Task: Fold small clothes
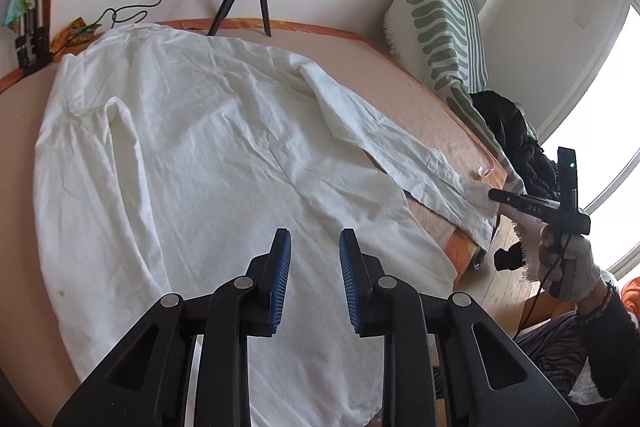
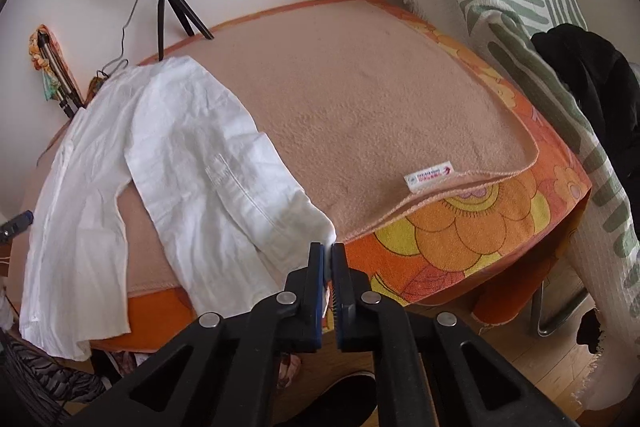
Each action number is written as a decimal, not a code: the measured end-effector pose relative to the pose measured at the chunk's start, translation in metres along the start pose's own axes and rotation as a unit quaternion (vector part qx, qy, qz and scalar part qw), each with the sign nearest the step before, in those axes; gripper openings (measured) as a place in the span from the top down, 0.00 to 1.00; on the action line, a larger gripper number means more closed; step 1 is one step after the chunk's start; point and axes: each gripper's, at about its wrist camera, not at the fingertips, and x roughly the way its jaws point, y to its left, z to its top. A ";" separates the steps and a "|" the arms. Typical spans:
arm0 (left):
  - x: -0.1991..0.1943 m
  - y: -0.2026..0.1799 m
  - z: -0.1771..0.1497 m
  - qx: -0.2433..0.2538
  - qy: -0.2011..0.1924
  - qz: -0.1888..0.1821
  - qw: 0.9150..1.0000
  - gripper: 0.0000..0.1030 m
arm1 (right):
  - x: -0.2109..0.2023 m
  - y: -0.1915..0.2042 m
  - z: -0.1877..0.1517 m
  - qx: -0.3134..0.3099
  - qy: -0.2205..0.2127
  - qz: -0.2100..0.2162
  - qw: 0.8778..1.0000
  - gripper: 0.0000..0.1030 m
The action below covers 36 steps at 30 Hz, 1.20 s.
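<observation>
Your right tongs [image 2: 327, 257] are clenched on the cuff [image 2: 320, 227] of the shirt [image 1: 192, 155], which lies spread on the bed [image 2: 380, 115] beneath your released, empty left tongs [image 1: 315, 247]. The pinch is only at the cuff's edge, so a quick pull could slip it free, I judge.

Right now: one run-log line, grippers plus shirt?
left gripper: open above white shirt | right gripper: shut on sleeve cuff | fold: not started

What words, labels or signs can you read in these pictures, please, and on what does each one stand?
"DAS": white letters on the black body of the right claw, seen from the left wrist; further characters are too blurred.
White label sewn at the peach blanket's edge: red and blue print, too small and upside down to read.
Nothing else legible.
</observation>
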 end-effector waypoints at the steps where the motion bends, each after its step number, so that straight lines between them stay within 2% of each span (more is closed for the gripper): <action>1: -0.001 0.002 0.000 -0.003 -0.001 0.001 1.000 0.78 | -0.009 0.007 0.003 -0.003 -0.013 0.014 1.000 0.99; 5: -0.004 0.013 0.002 -0.033 -0.005 -0.002 0.999 0.78 | -0.038 0.058 0.010 -0.056 -0.055 0.066 0.995 0.99; 10: -0.007 0.027 -0.001 -0.078 -0.007 -0.027 0.997 0.69 | -0.054 0.134 -0.006 -0.133 -0.062 0.158 0.977 0.99; 14: -0.009 0.031 -0.004 -0.100 -0.009 -0.044 0.994 0.67 | -0.051 0.193 -0.031 -0.214 -0.038 0.214 0.952 0.99; 17: -0.009 0.036 -0.008 -0.125 -0.012 -0.066 0.990 0.57 | -0.039 0.224 -0.051 -0.261 -0.013 0.232 0.937 0.99; 21: -0.001 0.034 -0.013 -0.132 -0.001 -0.069 0.989 0.56 | -0.022 0.244 -0.069 -0.313 0.031 0.259 0.913 0.98; 23: 0.006 0.033 -0.016 -0.133 0.007 -0.069 0.989 0.56 | -0.022 0.247 -0.075 -0.328 0.036 0.268 0.905 0.92; 25: 0.015 0.032 -0.020 -0.137 0.020 -0.070 0.988 0.56 | -0.025 0.247 -0.075 -0.340 0.043 0.288 0.894 0.92; 26: 0.019 0.031 -0.021 -0.137 0.025 -0.069 0.988 0.56 | -0.028 0.245 -0.075 -0.346 0.042 0.285 0.893 0.90; 27: 0.022 0.030 -0.022 -0.134 0.030 -0.062 0.989 0.56 | -0.029 0.242 -0.072 -0.345 0.039 0.284 0.894 0.75; 29: 0.027 0.029 -0.024 -0.126 0.039 -0.052 0.990 0.56 | -0.030 0.229 -0.058 -0.315 0.027 0.296 0.901 0.58; 32: 0.032 0.029 -0.025 -0.120 0.049 -0.043 0.991 0.56 | -0.028 0.204 -0.028 -0.263 0.012 0.303 0.916 0.61; 36: 0.028 0.018 -0.031 -0.098 0.053 -0.039 0.993 0.56 | 0.004 0.174 0.028 -0.184 0.001 0.255 0.949 0.62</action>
